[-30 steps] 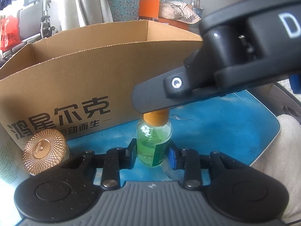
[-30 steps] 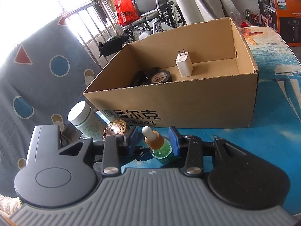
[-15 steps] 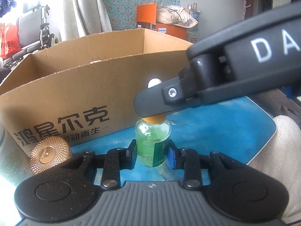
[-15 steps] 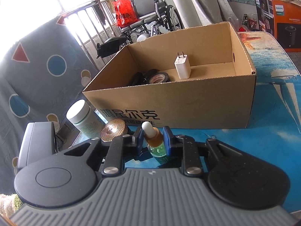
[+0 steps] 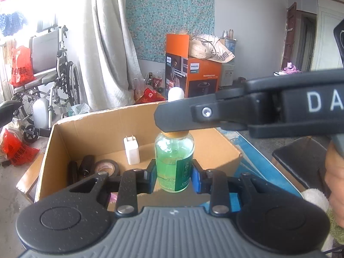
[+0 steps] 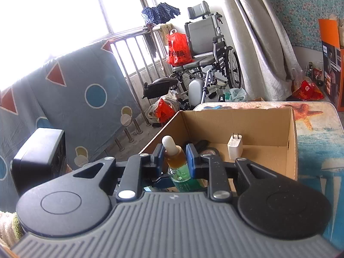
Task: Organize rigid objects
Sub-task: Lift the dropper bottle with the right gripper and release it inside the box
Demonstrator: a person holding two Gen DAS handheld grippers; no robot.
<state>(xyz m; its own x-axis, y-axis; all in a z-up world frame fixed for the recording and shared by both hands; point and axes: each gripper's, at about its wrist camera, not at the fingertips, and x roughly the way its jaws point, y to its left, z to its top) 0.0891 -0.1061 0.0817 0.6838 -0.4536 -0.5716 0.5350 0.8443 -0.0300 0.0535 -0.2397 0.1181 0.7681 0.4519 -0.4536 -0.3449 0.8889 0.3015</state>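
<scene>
Both my grippers, left (image 5: 173,173) and right (image 6: 175,158), clamp one green dropper bottle (image 5: 174,163). Beyond, the cardboard box (image 5: 219,148) holds one white charger (image 5: 131,150) and one tape roll (image 5: 106,167).

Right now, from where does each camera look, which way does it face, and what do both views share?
Left wrist: sits behind the left gripper, faces into the cardboard box; its fingers clamp the green bottle at the body, and the right gripper crosses above.
Right wrist: sits behind the right gripper, looks down over the box toward the window; its fingers clamp the bottle's amber neck.
Shared: bottle, box, white charger.
</scene>
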